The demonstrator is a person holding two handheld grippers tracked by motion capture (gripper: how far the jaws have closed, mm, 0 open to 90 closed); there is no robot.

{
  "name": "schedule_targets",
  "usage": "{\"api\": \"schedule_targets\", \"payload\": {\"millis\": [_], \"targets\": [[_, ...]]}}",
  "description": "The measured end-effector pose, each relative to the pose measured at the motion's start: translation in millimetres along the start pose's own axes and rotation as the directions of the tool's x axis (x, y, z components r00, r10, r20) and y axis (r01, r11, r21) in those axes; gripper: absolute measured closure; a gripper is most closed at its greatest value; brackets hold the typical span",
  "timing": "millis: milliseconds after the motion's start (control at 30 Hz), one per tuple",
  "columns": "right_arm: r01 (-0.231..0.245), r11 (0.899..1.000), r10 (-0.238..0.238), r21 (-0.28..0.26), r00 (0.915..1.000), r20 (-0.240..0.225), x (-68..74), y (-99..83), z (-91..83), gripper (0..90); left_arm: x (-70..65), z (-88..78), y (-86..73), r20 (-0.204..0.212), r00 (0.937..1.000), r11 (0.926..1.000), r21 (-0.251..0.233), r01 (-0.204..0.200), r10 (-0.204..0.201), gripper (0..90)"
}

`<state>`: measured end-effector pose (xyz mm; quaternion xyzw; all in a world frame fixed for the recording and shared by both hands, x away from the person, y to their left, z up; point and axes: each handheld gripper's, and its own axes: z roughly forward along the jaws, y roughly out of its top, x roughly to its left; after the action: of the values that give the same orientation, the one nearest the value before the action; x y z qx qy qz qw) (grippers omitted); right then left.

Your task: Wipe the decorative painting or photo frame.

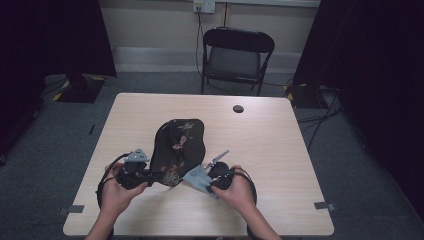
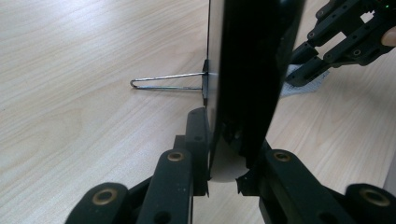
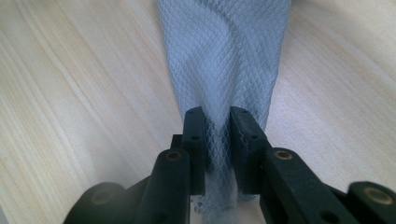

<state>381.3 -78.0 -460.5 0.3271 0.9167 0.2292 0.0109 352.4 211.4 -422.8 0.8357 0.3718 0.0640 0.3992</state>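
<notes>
Our left tool (image 2: pixel 224 154) clamps a flat black board (image 2: pixel 247 70); our right tool (image 3: pixel 217 135) pinches diamond-mesh grey cloth (image 3: pixel 224 56), with its jaws slightly apart, on the wood-grain counter (image 3: pixel 70 93).

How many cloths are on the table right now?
2: a dark floral cloth mid-table, its near edge in the left gripper, and a grey mesh cloth in the right gripper.

The far half of the table (image 1: pixel 260 130) and its right side lie bare — a gripper passes freely there. The dark patterned mirror (image 1: pixel 179 145) occupies the centre-front, tilted on its wire stand (image 2: pixel 163 81), which juts out behind it on the left-hand side. The grey mesh cloth (image 1: pixel 199 177) lies just beside its near right edge. A small dark grommet (image 1: pixel 238 108) marks the far edge; a folding chair (image 1: pixel 236 57) stands beyond — well apart.
</notes>
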Motion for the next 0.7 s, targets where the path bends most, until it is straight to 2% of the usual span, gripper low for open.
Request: {"api": "schedule_targets", "payload": {"millis": [67,133,233,333,533,700], "targets": [[-0.001,1.0,0.001,-0.003,1.0,0.002,0.2,0.3,-1.1,75.2,0.4,-0.3,0.0,-0.002,1.0,1.0,0.001,-0.003,0.003,78.5],[0.006,1.0,-0.006,-0.008,0.9999,0.011,1.0,0.2,-3.7,79.5,0.4,-0.3,-0.1,-0.002,1.0,1.0,0.0,-0.002,0.002,78.5],[0.007,1.0,-0.007,-0.005,0.9999,0.011,1.1,0.4,-6.8,80.5,0.4,-0.3,-0.1,-0.002,1.0,1.0,0.0,-0.002,0.002,78.5],[0.006,1.0,-0.006,-0.02,0.9999,0.015,0.4,2.9,-20.9,81.1,0.4,-0.3,-0.1,-0.002,1.0,1.0,0.0,-0.002,0.002,78.5],[0.025,0.997,-0.023,-0.068,0.9993,0.031,1.1,15.4,-59.6,81.2,0.1,-0.2,0.0,-0.003,1.0,1.0,0.001,-0.001,0.001,78.6],[0.059,0.99,-0.052,-0.131,0.9969,0.06,3.4,33.9,-100.9,81.2,-0.5,-0.2,0.0,-0.002,1.0,1.0,0.001,0.0,0.0,78.5]]}}
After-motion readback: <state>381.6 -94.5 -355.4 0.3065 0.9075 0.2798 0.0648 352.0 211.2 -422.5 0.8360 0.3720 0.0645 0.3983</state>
